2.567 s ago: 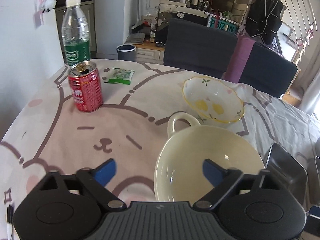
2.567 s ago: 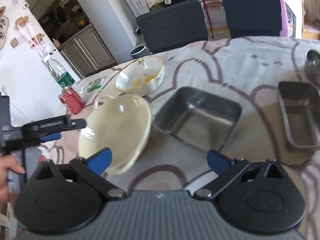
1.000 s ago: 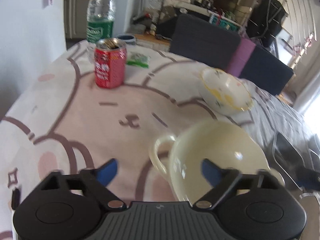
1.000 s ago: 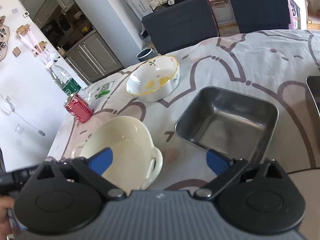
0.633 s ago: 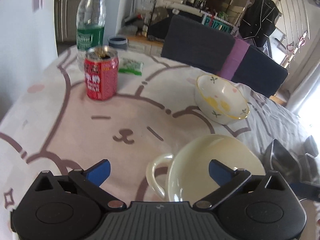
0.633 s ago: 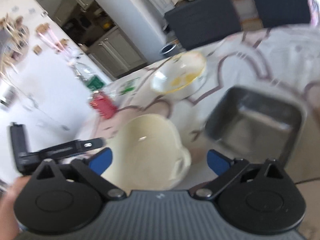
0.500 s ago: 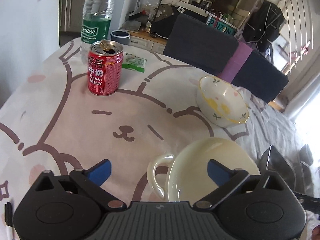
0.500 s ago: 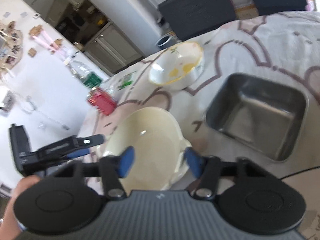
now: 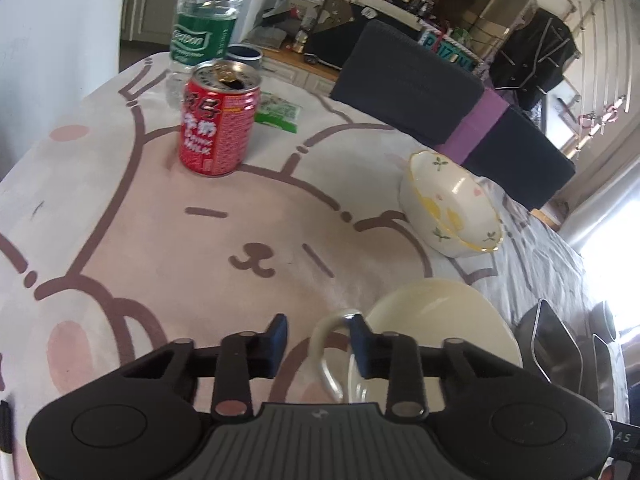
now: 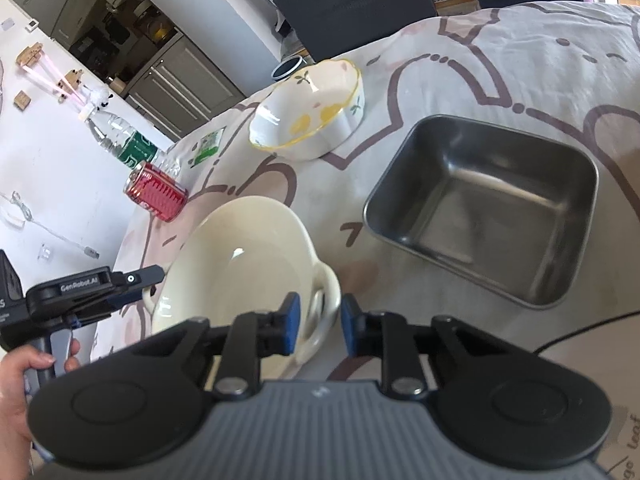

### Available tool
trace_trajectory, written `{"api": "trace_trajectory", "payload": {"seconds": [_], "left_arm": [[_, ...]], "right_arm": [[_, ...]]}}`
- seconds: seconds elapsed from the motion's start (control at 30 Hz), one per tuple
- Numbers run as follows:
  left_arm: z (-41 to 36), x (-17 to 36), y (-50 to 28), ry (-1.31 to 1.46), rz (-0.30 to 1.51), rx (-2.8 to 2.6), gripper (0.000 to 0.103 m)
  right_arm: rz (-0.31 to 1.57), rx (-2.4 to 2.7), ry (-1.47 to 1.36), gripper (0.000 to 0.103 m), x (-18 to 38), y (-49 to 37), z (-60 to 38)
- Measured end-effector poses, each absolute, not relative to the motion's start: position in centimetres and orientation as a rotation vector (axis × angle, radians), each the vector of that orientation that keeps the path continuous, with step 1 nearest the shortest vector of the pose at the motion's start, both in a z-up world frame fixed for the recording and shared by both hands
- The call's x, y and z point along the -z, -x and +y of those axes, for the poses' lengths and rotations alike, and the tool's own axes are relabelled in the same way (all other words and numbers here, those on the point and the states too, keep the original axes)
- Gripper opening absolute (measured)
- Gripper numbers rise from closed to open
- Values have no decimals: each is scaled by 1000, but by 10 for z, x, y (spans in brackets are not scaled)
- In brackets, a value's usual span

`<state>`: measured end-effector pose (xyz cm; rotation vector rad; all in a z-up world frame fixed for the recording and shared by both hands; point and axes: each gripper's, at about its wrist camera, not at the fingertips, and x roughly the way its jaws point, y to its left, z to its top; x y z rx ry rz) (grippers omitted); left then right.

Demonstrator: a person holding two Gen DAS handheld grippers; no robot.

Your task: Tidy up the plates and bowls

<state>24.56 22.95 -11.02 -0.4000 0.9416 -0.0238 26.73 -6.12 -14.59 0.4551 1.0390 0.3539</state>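
A cream bowl with two loop handles (image 9: pixel 436 320) (image 10: pixel 236 268) sits on the bunny-print tablecloth. My left gripper (image 9: pixel 318 342) has its jaws part closed around one handle (image 9: pixel 328 344), with a gap still showing. My right gripper (image 10: pixel 316 322) has narrowed around the opposite handle (image 10: pixel 326 300); contact is unclear. A white floral bowl with a yellow rim (image 9: pixel 450 210) (image 10: pixel 308 112) stands farther back. A square steel pan (image 10: pixel 484 204) lies right of the cream bowl.
A red drink can (image 9: pixel 218 118) and a water bottle (image 9: pixel 202 20) stand at the far left. A green packet (image 9: pixel 278 110) lies behind the can. More steel trays (image 9: pixel 560 344) sit at the right edge. Dark chairs (image 9: pixel 412 84) line the far side.
Both grippers have narrowed from wide open, each around a handle of the cream bowl. Both moved in closer to the bowl.
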Motion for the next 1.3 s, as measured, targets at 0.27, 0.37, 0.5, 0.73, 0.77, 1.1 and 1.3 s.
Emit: {"api": "trace_trajectory", "payload": {"seconds": [0.27, 0.37, 0.5, 0.73, 0.77, 1.1, 1.3], "left_arm": [[221, 110, -237, 314, 966, 38, 11], [218, 108, -229, 299, 979, 55, 12], [216, 107, -216, 304, 1014, 93, 13], [225, 110, -204, 392, 1043, 115, 13], [225, 110, -206, 397, 1044, 114, 13], [229, 102, -209, 447, 1026, 172, 40], [216, 109, -214, 380, 1058, 178, 38]], "right_arm": [[1033, -369, -351, 16, 139, -264, -58], [1032, -373, -304, 16, 137, -263, -56], [1043, -364, -263, 16, 135, -261, -57], [1059, -403, -298, 15, 137, -260, -71], [1059, -408, -312, 16, 138, -261, -73], [1080, -409, -347, 25, 138, -266, -68], [1084, -391, -317, 24, 138, -265, -63]]}}
